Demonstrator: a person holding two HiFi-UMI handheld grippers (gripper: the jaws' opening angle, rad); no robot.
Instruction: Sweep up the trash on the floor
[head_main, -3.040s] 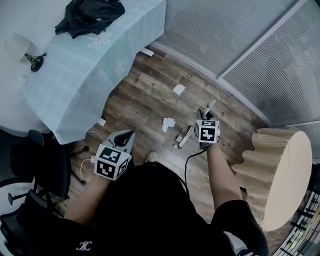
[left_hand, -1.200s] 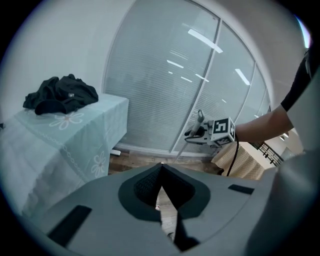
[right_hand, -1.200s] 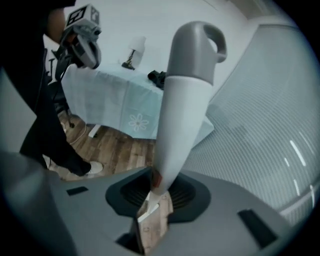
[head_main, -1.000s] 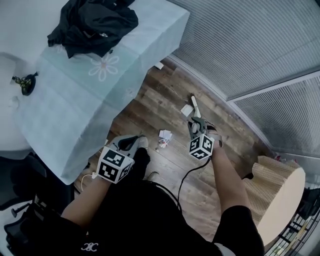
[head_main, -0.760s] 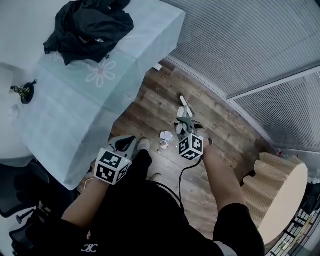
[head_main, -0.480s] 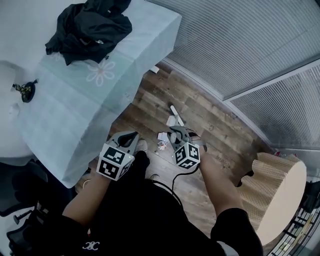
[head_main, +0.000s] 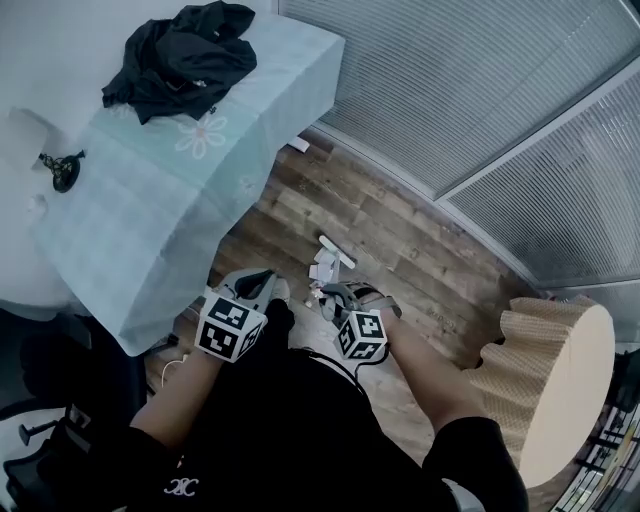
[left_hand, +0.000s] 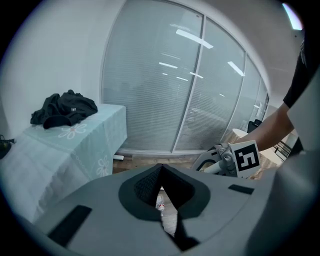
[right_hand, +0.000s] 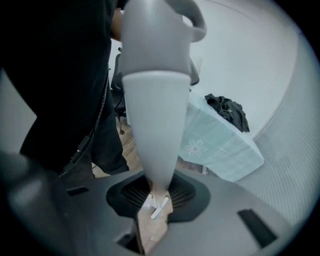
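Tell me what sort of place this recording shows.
Probably an office or meeting room: glazed partition walls with slatted blinds, a wood-plank floor, a table under a pale flower-print cloth, and a black office chair beside it.

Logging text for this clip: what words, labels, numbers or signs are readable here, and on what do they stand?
No word or number reads clearly.
A small white emblem on the person's black garment: too small to read.
The marker cubes on the left gripper and right gripper: square patterns only, no text.
The white handle in the right gripper: no print visible.
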